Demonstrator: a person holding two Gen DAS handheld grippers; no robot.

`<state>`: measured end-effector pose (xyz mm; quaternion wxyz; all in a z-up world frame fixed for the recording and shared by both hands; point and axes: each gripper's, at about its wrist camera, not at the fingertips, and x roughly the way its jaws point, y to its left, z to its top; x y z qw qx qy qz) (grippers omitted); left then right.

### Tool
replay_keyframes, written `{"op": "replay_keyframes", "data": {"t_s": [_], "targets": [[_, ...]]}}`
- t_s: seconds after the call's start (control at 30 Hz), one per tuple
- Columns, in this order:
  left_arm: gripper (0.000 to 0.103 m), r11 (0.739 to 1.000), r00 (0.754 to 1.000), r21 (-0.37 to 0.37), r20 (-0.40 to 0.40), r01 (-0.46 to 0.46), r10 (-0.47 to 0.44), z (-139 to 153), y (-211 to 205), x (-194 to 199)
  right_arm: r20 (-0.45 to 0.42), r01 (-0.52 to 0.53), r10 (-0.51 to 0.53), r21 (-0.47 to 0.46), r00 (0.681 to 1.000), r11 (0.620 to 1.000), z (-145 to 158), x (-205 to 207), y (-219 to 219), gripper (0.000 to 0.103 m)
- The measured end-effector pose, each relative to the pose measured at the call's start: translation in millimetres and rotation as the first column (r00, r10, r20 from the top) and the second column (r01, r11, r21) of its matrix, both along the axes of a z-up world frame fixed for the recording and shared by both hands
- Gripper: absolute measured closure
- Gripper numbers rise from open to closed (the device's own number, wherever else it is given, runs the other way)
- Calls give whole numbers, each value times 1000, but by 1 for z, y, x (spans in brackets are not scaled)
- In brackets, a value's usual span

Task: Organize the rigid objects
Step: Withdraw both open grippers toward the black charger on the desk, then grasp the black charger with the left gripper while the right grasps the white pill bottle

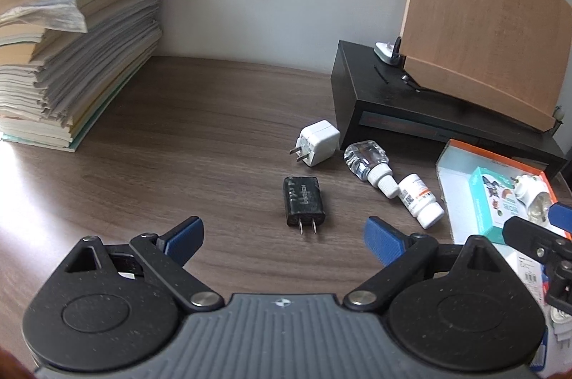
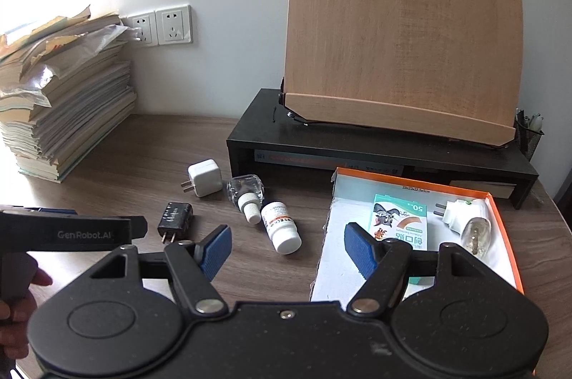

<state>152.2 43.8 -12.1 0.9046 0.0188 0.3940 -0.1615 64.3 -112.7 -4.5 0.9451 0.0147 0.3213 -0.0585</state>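
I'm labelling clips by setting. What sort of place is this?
Probably a study or office desk: a tall stack of books against the wall, a wooden bookstand on a black riser, and wall sockets behind.

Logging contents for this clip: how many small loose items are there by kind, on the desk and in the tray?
Chargers: 2, white charger, black charger
Bottles: 2, clear bottle, white pill bottle
Boxes: 1, teal box
Plug-in lamps: 1, night light
Total: 6
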Motion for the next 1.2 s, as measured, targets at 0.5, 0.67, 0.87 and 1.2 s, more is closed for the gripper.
{"op": "replay_keyframes", "data": {"t_s": [0.5, 0.67, 0.87, 1.2], "targets": [[17, 998, 996, 58, -80, -25, 30, -52, -35, 63, -99, -129, 130, 13, 987, 992, -45, 82, -25, 20], [27, 997, 998, 75, -55, -20, 24, -58, -38, 68, -131, -169, 170, 18, 977, 985, -60, 107, -27, 20], [64, 996, 1000, 94, -9, 0, 1, -56, -37, 64, -183, -213, 217, 39, 959, 976, -76, 127, -27, 20], [67, 998, 999, 57, -16, -29, 30, -54, -27, 58, -221, -214, 220, 54, 950, 975, -90, 130, -25, 63]]}}
